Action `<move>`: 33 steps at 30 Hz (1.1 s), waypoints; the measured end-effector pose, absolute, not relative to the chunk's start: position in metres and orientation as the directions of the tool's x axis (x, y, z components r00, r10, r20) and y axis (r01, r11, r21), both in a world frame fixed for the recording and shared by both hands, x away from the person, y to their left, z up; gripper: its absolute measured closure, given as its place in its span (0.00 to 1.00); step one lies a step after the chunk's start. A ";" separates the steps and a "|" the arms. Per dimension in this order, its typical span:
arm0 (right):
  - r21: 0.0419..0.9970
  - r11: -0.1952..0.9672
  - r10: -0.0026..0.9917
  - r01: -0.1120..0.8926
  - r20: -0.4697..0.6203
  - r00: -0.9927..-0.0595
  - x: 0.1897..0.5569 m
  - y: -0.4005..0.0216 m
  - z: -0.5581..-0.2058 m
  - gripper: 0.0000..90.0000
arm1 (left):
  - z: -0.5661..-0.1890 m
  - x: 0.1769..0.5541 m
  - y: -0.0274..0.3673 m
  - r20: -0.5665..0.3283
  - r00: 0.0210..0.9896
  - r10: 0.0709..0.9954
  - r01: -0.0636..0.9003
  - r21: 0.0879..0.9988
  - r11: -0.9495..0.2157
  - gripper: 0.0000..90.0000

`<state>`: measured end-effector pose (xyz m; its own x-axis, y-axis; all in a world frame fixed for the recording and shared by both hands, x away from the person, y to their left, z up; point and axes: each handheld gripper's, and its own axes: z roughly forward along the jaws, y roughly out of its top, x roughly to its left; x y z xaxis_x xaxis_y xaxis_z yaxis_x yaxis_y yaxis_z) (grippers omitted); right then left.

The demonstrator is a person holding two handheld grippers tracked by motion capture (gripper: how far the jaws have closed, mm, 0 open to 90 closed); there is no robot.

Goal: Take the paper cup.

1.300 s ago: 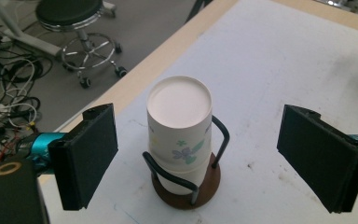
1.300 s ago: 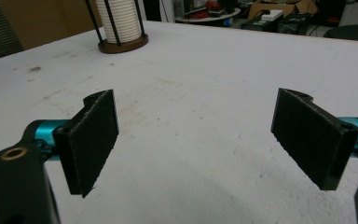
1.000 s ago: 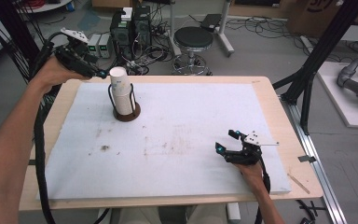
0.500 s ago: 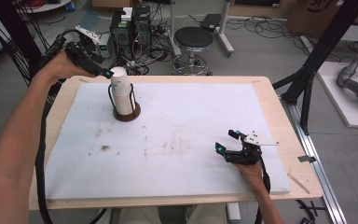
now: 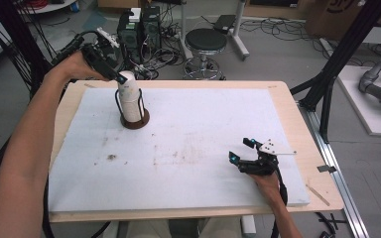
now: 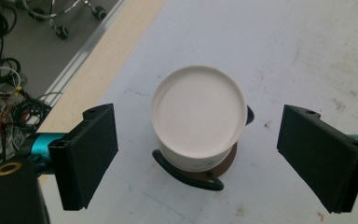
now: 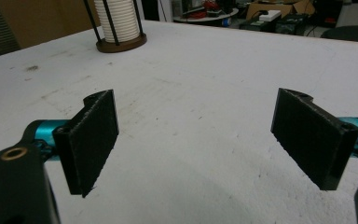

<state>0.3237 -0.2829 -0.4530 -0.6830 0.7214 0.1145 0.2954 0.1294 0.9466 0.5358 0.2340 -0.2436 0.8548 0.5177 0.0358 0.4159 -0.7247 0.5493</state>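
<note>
White stacked cups (image 6: 198, 116) (light, crushable) sit between the left gripper's (image 6: 198, 158) spread jaws: pinch the top rim gently.

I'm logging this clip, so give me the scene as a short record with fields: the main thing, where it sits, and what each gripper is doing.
main thing: stack of white cups in a black wire holder on a round brown base
surface: white board on a wooden table
left gripper: above the stack, pointing down, jaws open on either side, not touching
right gripper: low over the near right of the board, jaws open, nothing between them
</note>
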 end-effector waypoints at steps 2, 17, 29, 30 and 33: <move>0.947 0.131 0.721 0.294 0.113 -0.683 0.324 -0.283 -0.453 0.17 | -0.247 0.538 0.232 0.035 0.856 0.515 0.421 0.529 -0.736 0.14; 0.944 0.128 0.722 0.304 0.121 -0.681 0.324 -0.283 -0.453 0.17 | -0.255 0.542 0.216 0.015 0.855 0.519 0.446 0.490 -0.749 0.21; 0.945 0.136 0.722 0.297 0.111 -0.683 0.324 -0.283 -0.453 0.17 | -0.255 0.543 0.215 0.034 0.841 0.541 0.463 0.474 -0.749 0.21; 0.944 0.134 0.722 0.301 0.115 -0.683 0.324 -0.282 -0.453 0.17 | -0.255 0.542 0.214 0.040 0.845 0.534 0.453 0.479 -0.752 0.27; 0.944 0.134 0.722 0.300 0.114 -0.682 0.324 -0.282 -0.453 0.17 | -0.254 0.543 0.213 0.036 0.843 0.537 0.457 0.480 -0.749 0.34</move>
